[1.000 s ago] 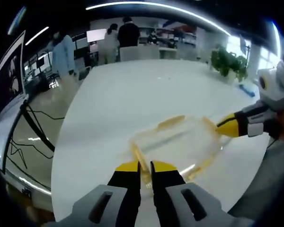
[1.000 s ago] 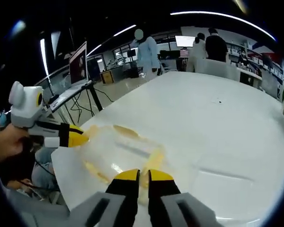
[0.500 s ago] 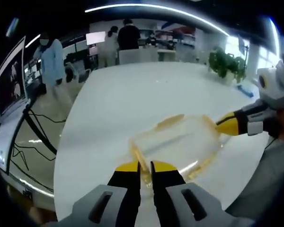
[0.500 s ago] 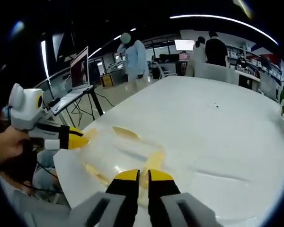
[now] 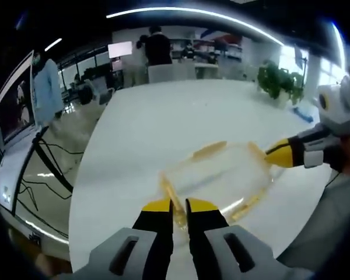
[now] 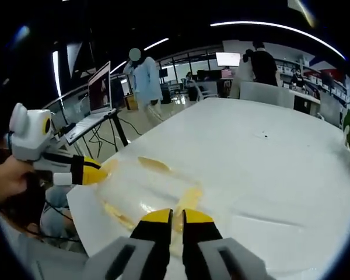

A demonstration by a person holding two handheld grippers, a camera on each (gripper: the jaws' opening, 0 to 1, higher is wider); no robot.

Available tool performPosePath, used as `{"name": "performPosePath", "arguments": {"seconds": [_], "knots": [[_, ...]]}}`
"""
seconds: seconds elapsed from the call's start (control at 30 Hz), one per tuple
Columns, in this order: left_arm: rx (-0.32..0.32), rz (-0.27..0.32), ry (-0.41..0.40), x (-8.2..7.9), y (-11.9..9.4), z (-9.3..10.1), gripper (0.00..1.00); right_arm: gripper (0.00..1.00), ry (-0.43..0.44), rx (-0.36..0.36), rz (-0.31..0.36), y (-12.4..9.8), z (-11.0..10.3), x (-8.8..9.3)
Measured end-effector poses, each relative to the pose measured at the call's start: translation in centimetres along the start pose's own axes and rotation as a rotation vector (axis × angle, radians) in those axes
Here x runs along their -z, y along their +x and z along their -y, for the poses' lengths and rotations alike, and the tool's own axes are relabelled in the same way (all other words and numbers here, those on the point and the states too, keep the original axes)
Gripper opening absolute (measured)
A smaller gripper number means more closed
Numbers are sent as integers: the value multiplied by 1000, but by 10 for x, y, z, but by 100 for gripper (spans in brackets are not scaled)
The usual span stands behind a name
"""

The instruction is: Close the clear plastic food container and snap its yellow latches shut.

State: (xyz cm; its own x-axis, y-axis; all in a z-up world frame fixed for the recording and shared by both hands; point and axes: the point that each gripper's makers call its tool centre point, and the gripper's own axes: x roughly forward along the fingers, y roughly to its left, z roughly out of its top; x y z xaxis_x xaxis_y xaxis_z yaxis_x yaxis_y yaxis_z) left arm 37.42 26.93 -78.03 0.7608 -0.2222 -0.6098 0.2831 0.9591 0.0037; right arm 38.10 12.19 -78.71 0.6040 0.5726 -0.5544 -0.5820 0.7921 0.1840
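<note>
One clear plastic food container [image 5: 219, 178] is seen lying flat on the white table [image 5: 163, 122], just below the centre of the left gripper view, its lid apparently already down; in the right gripper view it sits lower left of centre. Four yellow latches are counted around its rim in the left gripper view: one at the near short end [image 5: 172, 195], one along the far long side [image 5: 209, 150], one at the right end [image 5: 258, 153] and one along the lower right side [image 5: 245, 205]. The left gripper [image 5: 179, 205] rises from the bottom of its view with the jaws pressed nearly together, the near-end latch passing between the tips; whether it is truly pinched cannot be told. The right gripper [image 6: 178, 217] is held likewise, jaws drawn close with a yellow latch [image 6: 188, 201] running up from the slit between them, and contact again cannot be confirmed. Each tool is seen at the side of the other's view, so the two are set at opposite ends, judged as bracing the box while end latches are pressed home. Three people [image 6: 141, 79] are counted standing in the upper background
</note>
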Motion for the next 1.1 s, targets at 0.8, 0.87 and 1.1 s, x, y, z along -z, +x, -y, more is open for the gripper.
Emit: {"name": "performPosePath", "arguments": {"seconds": [0.8,0.87,1.1], "knots": [[4,13,28,-13,-9,22,6,1,6,13,25,-19,14,-8],[3,11,28,-13,-8,24,6,1,3,13,27,-20,15,-9],[12,12,30,-14,-6,34,6,1,5,21,26,-27,22,-8]]}}
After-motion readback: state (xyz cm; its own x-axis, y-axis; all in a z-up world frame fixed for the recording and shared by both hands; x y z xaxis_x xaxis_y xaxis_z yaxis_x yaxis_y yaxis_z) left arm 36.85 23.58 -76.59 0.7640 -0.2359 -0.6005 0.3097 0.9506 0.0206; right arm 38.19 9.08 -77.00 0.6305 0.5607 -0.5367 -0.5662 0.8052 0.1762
